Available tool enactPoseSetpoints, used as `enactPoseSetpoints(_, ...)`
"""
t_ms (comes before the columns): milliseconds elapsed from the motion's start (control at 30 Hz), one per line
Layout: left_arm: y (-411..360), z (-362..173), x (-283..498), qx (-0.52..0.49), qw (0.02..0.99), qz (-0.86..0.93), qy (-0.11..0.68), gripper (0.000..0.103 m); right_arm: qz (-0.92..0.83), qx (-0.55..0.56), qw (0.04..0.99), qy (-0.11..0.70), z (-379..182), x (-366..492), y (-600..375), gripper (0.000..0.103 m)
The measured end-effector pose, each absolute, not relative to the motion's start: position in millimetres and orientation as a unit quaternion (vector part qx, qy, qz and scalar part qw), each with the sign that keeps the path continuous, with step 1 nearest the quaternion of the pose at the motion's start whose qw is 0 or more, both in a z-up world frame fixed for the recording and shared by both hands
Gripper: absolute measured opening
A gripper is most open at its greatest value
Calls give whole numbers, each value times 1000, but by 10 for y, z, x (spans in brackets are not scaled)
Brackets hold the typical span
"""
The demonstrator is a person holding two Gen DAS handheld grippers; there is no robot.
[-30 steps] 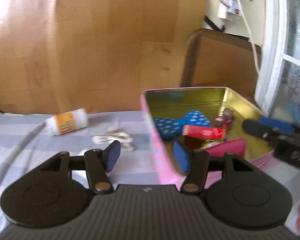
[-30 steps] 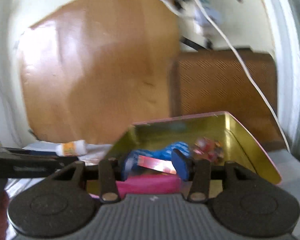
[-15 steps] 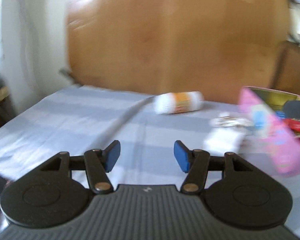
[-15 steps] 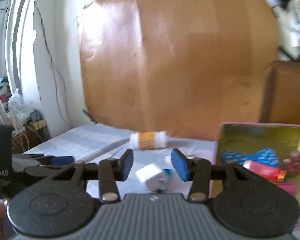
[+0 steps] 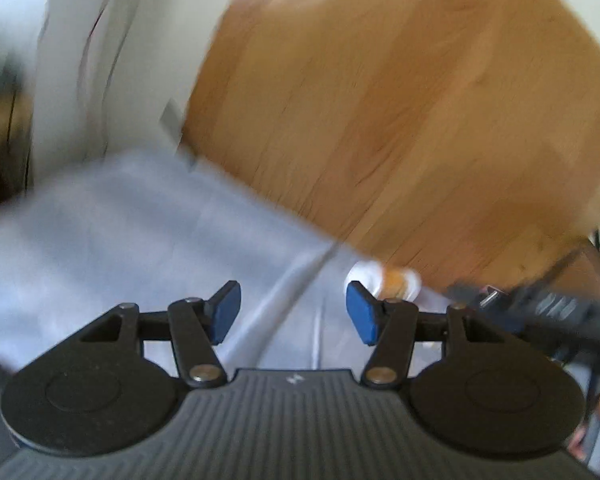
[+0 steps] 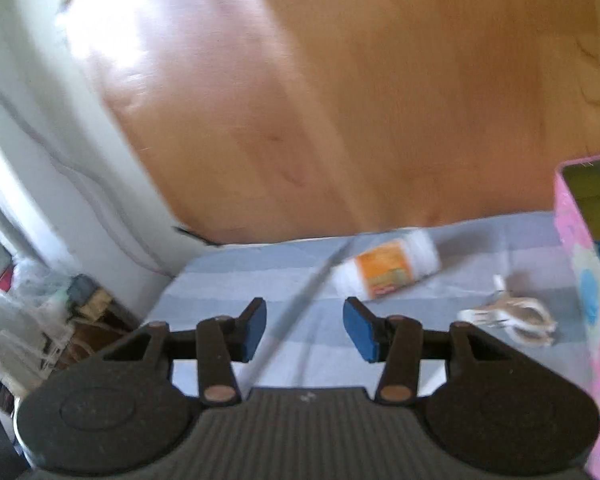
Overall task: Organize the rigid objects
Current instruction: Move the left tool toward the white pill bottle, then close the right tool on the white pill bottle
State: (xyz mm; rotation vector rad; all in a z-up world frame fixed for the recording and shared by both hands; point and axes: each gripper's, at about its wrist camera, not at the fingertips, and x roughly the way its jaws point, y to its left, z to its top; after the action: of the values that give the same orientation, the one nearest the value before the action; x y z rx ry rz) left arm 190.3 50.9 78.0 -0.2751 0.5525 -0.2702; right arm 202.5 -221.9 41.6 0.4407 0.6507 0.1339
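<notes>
A white bottle with an orange label lies on its side on the grey striped cloth; it shows blurred in the left wrist view just past my right fingertip. A white coiled cable lies right of it. The pink tin with a gold inside stands at the right edge. My right gripper is open and empty, above the cloth, short of the bottle. My left gripper is open and empty. The right gripper's black body shows at the right of the left wrist view.
A wooden headboard rises behind the cloth. The cloth's left edge drops off to clutter and bags on the floor. A white wall stands at the left.
Both views have swung left, away from the tin. The bottle now sits nearer the right gripper's fingertips. The white block seen before the right gripper is out of view. Both grippers stay open.
</notes>
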Motion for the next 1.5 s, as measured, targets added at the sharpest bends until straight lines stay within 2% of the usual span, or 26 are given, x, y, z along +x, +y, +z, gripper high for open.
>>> enactPoseSetpoints(167, 286, 1415, 1622, -28, 967, -144, 209, 61, 60, 117, 941, 311, 753, 1833, -2071, 45)
enactPoseSetpoints(267, 417, 1738, 1468, -14, 981, -121, 153, 61, 45, 72, 958, 275, 1067, 1720, -2154, 45)
enactPoseSetpoints(333, 486, 1766, 1384, -26, 983, -118, 137, 62, 43, 57, 964, 257, 1164, 1663, -2227, 47)
enactPoseSetpoints(433, 434, 1401, 1388, -52, 973, -140, 177, 63, 25, 42, 964, 262, 1006, 1784, -2338, 49)
enactPoseSetpoints(533, 342, 754, 1422, -93, 957, -150, 230, 63, -13, 51, 956, 289, 662, 2105, -2508, 50)
enactPoseSetpoints(600, 266, 338, 1438, -119, 946, -151, 262, 63, -29, 83, 943, 320, 361, 2409, -2675, 55)
enactPoseSetpoints(733, -14, -227, 1523, -98, 939, -139, 299, 63, -49, 142, 919, 366, -100, 2971, -2912, 58)
enactPoseSetpoints(800, -77, -310, 1584, -79, 941, -140, 297, 63, -41, 181, 906, 381, -255, 3213, -3028, 60)
enactPoseSetpoints(867, -5, -279, 1608, -107, 940, -146, 290, 63, -44, 213, 899, 380, -351, 3445, -3127, 61)
enactPoseSetpoints(967, 129, -298, 1536, -128, 943, -130, 278, 65, -29, 279, 872, 401, -534, 3803, -3239, 71)
enactPoseSetpoints(1033, 175, -275, 1504, -136, 946, -120, 270, 65, -10, 322, 846, 425, -676, 3964, -3265, 69)
enactPoseSetpoints(1200, 166, -340, 1545, -143, 951, -109, 252, 67, 61, 232, 856, 457, -674, 3899, -2840, 63)
enactPoseSetpoints(1233, 187, -323, 1525, -145, 954, -104, 239, 70, 80, 213, 857, 462, -659, 3828, -2737, 63)
enactPoseSetpoints(1300, 267, -275, 1436, -155, 960, -96, 213, 75, 109, 190, 856, 468, -638, 3624, -2540, 63)
enactPoseSetpoints(1400, 343, -213, 1277, -154, 965, -96, 191, 76, 159, 166, 850, 475, -606, 3148, -2304, 63)
enactPoseSetpoints(1500, 442, -237, 1042, -162, 959, -119, 201, 76, 214, 138, 840, 479, -584, 2681, -2118, 63)
